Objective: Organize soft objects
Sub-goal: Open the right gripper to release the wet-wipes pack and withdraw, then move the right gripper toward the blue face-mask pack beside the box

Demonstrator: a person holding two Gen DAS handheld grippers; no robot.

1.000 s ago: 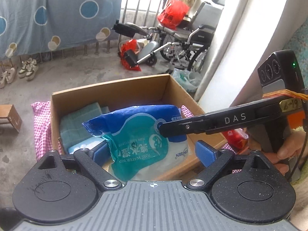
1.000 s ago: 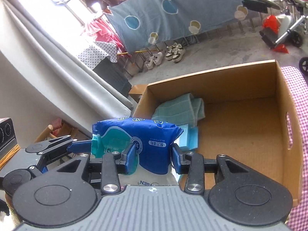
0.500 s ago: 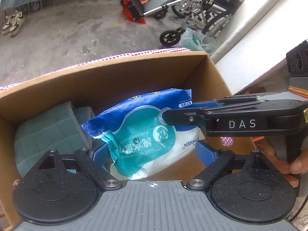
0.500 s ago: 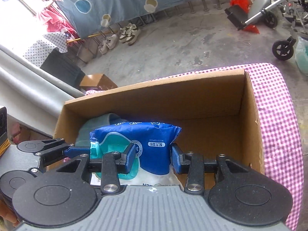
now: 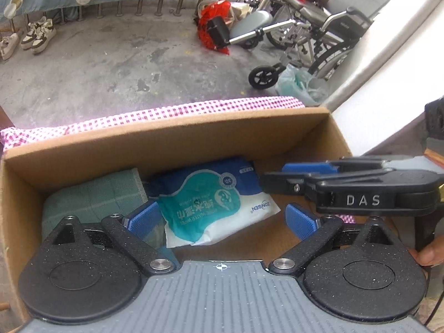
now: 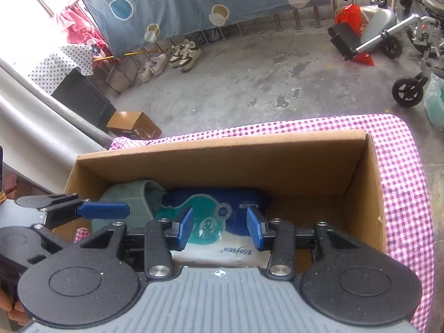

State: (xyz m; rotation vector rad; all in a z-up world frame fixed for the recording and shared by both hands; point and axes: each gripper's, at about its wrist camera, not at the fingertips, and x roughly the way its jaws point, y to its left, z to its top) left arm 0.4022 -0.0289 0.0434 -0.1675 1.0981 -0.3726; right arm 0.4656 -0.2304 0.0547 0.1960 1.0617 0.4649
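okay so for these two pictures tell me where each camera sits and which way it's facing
Left wrist: sits on the left claw, looking steeply down into the box at the wipes pack and towel; the right claw enters from the right, fingertips at the edge.
Right wrist: sits on the right claw, looking down into the box from farther right; the left claw enters from the left.
Shared: box, pack, towel, checked cloth, shoes, wheelchair.

A blue-and-teal wet-wipes pack (image 5: pixel 211 205) lies flat in the cardboard box (image 5: pixel 172 141), beside a folded green towel (image 5: pixel 91 202).
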